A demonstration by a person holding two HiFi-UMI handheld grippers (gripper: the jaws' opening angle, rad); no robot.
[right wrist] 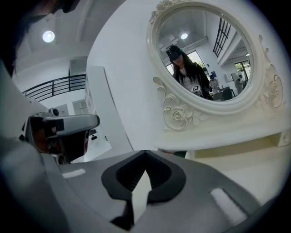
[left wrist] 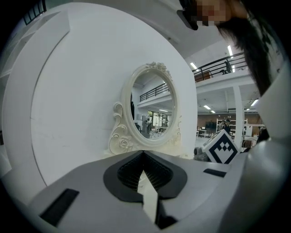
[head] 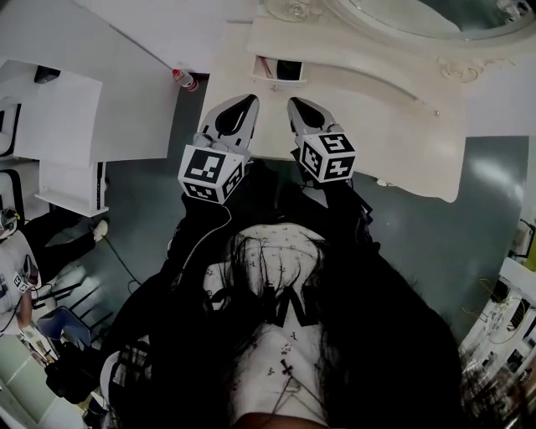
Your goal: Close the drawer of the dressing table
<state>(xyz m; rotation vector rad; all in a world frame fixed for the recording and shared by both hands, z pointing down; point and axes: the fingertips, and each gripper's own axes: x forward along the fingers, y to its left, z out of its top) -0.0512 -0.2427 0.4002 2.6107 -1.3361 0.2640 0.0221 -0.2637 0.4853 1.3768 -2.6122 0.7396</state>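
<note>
The cream dressing table (head: 394,126) stands ahead of me, its oval mirror (head: 402,17) at the back. A small drawer (head: 279,69) on its left side stands open, showing a dark inside with something red in it. My left gripper (head: 247,102) and right gripper (head: 295,104) hover side by side just short of the table's front edge, below the drawer. Both are shut with nothing held. The left gripper view looks over its shut gripper (left wrist: 143,153) at the mirror (left wrist: 152,109). The right gripper view, over its shut gripper (right wrist: 144,153), shows the mirror (right wrist: 207,54) and tabletop (right wrist: 245,154); the drawer is hidden in both.
A bottle with a red cap (head: 186,80) lies left of the table beside white panels (head: 109,92). A grey floor (head: 435,243) runs along the table's front. A person (head: 17,268) sits at the far left near a chair (head: 63,323).
</note>
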